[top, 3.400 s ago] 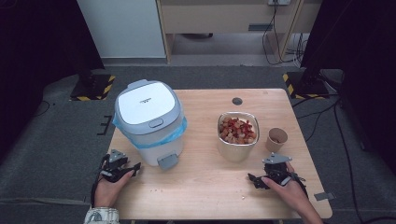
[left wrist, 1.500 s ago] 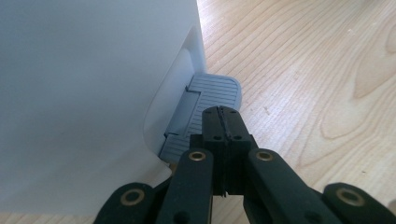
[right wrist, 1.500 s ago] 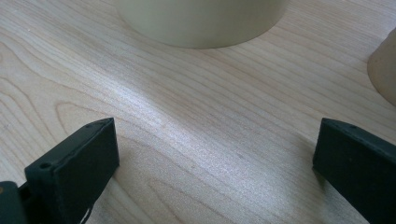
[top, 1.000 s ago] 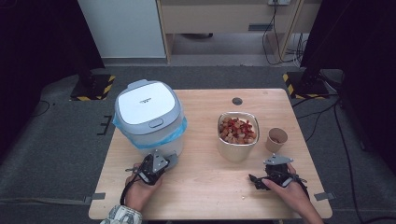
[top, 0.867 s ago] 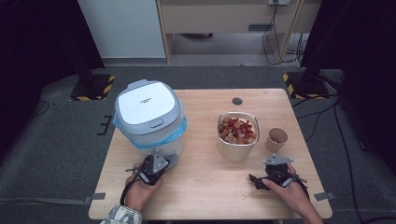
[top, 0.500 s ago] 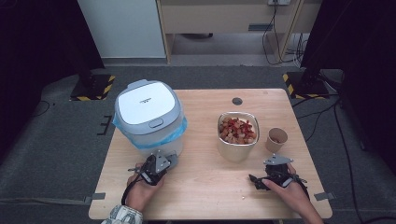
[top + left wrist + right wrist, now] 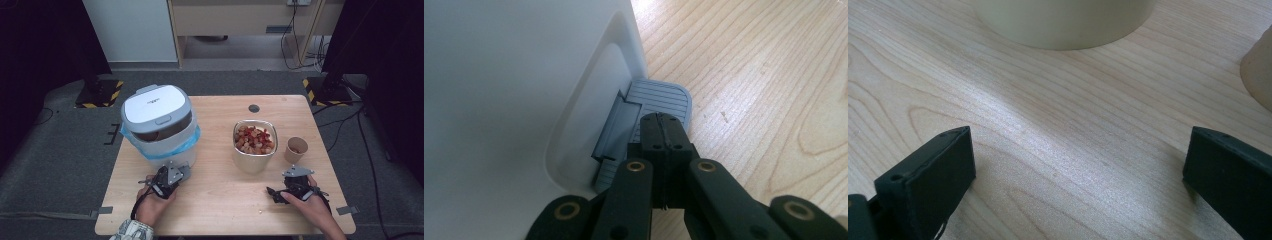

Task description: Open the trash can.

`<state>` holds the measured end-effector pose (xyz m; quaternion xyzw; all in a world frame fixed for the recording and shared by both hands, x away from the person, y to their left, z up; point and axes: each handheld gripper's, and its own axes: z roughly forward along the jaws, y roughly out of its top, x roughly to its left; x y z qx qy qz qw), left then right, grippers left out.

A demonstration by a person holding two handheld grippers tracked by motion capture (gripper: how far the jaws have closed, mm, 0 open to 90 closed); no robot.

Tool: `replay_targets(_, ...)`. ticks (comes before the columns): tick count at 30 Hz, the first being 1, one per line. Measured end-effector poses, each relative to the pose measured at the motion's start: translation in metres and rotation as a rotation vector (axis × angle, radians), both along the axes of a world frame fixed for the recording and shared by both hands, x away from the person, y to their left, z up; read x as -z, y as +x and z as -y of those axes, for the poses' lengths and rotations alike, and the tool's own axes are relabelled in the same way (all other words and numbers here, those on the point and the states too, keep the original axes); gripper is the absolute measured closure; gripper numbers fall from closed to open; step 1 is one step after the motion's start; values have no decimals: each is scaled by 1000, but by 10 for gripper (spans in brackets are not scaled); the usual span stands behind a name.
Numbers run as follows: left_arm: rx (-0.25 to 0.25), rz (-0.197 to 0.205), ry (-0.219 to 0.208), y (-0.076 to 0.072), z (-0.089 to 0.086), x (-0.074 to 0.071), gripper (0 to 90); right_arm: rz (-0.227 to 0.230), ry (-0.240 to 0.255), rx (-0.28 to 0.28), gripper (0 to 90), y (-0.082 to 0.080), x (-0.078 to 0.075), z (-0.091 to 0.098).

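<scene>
1. A white plastic pedal bin with a grey-rimmed lid (image 7: pixel 159 125) stands on the left part of the light wooden table (image 7: pixel 225 210). A blue bag liner shows around its rim, and the lid is a little raised at the front.
2. At the foot of the bin there is a grey ribbed pedal (image 7: pixel 659 102), which lies flat just above the table surface.
3. The left gripper (image 7: pixel 663 131) is over this pedal with its fingers pressed together; nothing is between them. In the high view the same gripper (image 7: pixel 169 179) is just in front of the bin, held by the left hand (image 7: pixel 150 202).
4. To the right of the bin, near the middle of the table, stands a metal bowl full of red and brown food pieces (image 7: pixel 254 142).
5. Just beside the bowl, at the right, stands a small brown paper cup (image 7: pixel 296 149).
6. The right gripper (image 7: pixel 280 192) rests low on the table in front of the bowl and the cup, held by the right hand (image 7: pixel 312 207). Its fingers (image 7: pixel 928 175) are wide apart, with only bare wood between them.
7. A small dark round hole (image 7: pixel 254 108) is in the table top near the far edge.
</scene>
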<state>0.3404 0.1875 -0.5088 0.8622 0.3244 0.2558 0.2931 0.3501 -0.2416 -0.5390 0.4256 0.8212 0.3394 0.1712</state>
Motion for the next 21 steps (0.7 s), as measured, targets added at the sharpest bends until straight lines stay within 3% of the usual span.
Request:
replay_targets(5,4,-17,28,2,3,5,900,0,-1,-1,5,0,0,0)
replay_targets(16,0,-24,17,3,2,6,900,-8,-8,18,33,1,-2,4)
replay_targets(21,1,-24,17,3,2,6,900,18,-3,24,61,-1,-11,13)
